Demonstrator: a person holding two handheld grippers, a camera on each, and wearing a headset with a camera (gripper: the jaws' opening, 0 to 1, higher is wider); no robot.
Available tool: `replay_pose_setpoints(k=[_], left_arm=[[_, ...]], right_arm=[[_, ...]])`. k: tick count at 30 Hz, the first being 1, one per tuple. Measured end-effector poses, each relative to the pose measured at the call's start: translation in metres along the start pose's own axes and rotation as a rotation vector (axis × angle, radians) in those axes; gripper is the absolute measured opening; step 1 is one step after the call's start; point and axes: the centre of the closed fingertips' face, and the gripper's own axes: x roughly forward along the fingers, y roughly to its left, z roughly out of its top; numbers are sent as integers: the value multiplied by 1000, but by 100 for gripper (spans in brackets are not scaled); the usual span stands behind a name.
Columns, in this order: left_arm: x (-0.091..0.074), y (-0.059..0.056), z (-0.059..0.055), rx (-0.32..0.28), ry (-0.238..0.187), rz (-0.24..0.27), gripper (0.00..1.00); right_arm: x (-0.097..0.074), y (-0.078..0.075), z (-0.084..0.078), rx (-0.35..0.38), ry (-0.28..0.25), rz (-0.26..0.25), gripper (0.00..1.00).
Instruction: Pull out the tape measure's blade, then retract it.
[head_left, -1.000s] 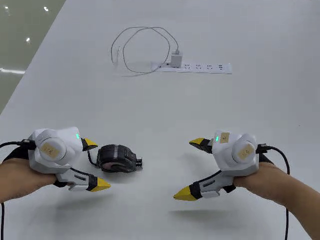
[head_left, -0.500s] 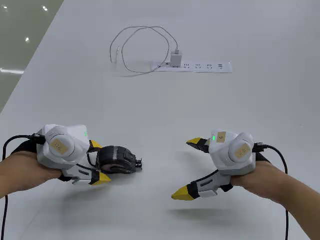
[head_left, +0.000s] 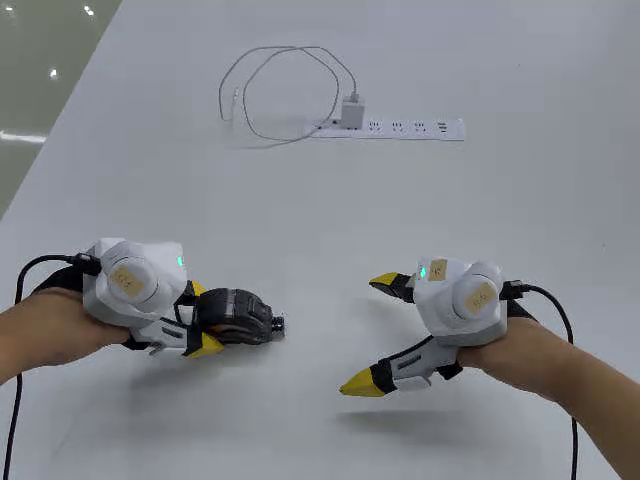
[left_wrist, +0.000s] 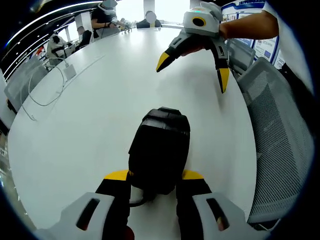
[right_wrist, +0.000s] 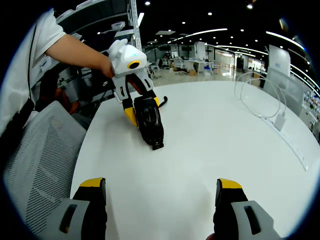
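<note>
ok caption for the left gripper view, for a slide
Left gripper shut on black plastic tape measure; right gripper hovers open beyond.

My left gripper (head_left: 202, 318) and right gripper (head_left: 365, 332) had rounded white shells, black yellow-tipped jaws, green lights, tan stickers, and black cables (head_left: 22, 275) at the lower corners.

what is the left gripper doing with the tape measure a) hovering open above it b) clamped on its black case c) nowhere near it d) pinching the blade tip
b: in the left gripper view the left gripper has a yellow-tipped jaw against each side of the black tape measure, while the right gripper is open and apart from it.
</note>
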Motion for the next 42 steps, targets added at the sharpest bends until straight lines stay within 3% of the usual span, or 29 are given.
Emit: replay_pose_setpoints(k=[12,23,42], left_arm=[[2,0,0,14,19,-25,29],[3,0,-2,31,50,-31,28],[5,3,-7,46,96,-21,27]], right_arm=[[4,0,1,-5,0,8,87],[11,0,7,-30,-16,14,78],[46,2,28,-89,-60,30,61]])
